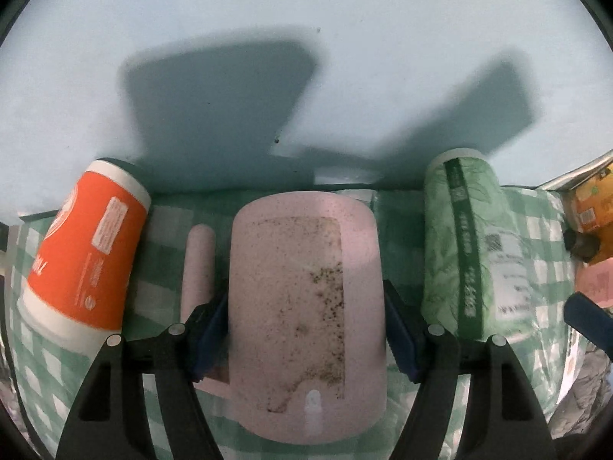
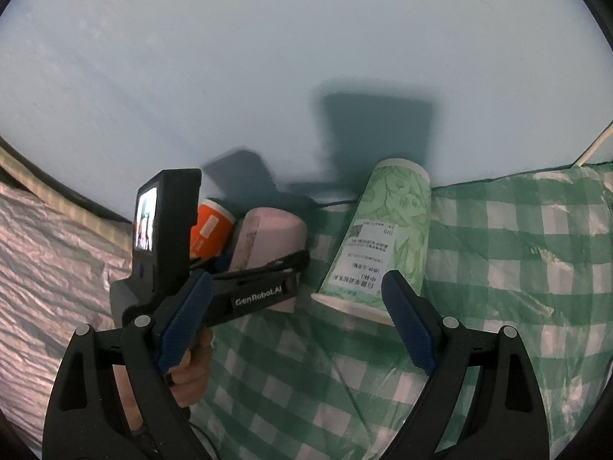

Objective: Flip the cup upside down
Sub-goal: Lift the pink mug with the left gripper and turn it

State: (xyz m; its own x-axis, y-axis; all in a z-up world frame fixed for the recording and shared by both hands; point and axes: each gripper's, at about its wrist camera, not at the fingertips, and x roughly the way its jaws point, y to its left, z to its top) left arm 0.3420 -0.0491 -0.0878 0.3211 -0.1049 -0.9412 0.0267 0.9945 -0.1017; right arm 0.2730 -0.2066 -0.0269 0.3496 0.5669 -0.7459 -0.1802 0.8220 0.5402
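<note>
A pale pink speckled cup (image 1: 306, 306) with a handle (image 1: 199, 268) on its left stands upside down on the green checked cloth (image 1: 161, 230). My left gripper (image 1: 306, 337) is shut on the pink cup, one blue pad on each side. It also shows in the right wrist view (image 2: 268, 237), held by the left gripper (image 2: 264, 268). My right gripper (image 2: 299, 322) is open and empty, just in front of an upside-down green paper cup (image 2: 383, 245).
An orange paper cup (image 1: 84, 253) stands upside down to the pink cup's left, the green paper cup (image 1: 467, 245) to its right. A pale wall (image 1: 306, 57) rises just behind. An orange carton (image 1: 594, 207) sits at the far right. Crinkled foil (image 2: 46, 268) lies left of the cloth.
</note>
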